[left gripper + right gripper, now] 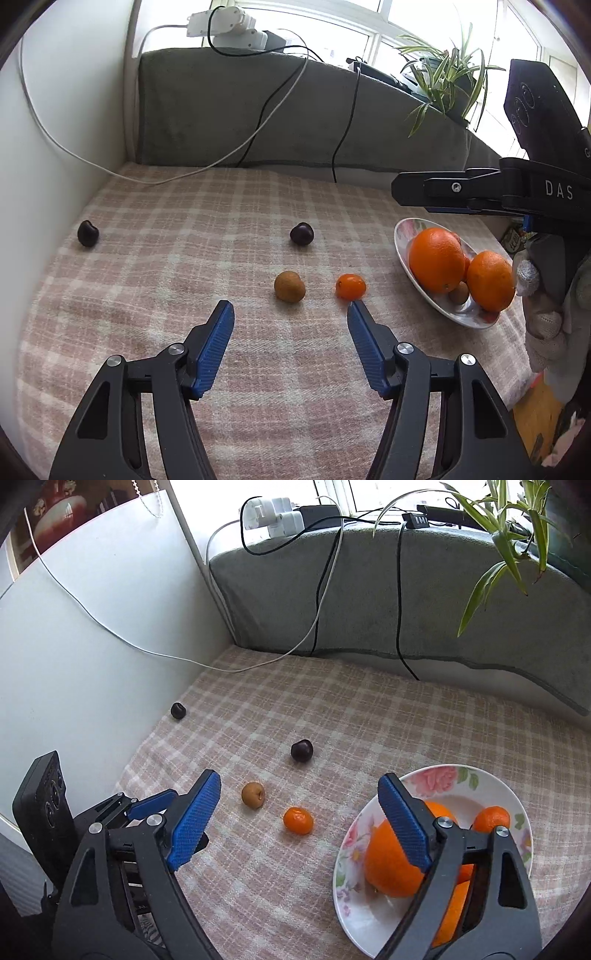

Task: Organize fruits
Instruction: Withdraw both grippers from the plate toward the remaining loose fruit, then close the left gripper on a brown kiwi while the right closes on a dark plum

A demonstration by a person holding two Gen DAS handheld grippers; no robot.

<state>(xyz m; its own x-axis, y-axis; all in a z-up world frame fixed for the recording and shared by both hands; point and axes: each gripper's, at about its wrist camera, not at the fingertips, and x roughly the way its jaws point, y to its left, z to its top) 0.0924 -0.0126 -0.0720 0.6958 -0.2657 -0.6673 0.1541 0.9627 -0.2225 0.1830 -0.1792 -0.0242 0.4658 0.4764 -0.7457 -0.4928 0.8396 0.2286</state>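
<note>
A floral plate [436,779] [402,236] at the right holds two big oranges [436,260] [388,864] and some smaller fruit. On the checked cloth lie a small tangerine [351,286] [298,820], a brown round fruit [289,286] [253,794], and two dark plums, one near [301,233] [301,750] and one far left [88,233] [177,710]. My left gripper [290,310] is open and empty, just short of the brown fruit and tangerine. My right gripper [299,779] is open and empty, above the plate's left edge.
A grey cushion [229,110] backs the cloth, with black and white cables [258,125] hanging over it from a power strip [229,26]. A white wall [92,646] closes the left side. A potted plant [450,74] stands at the back right.
</note>
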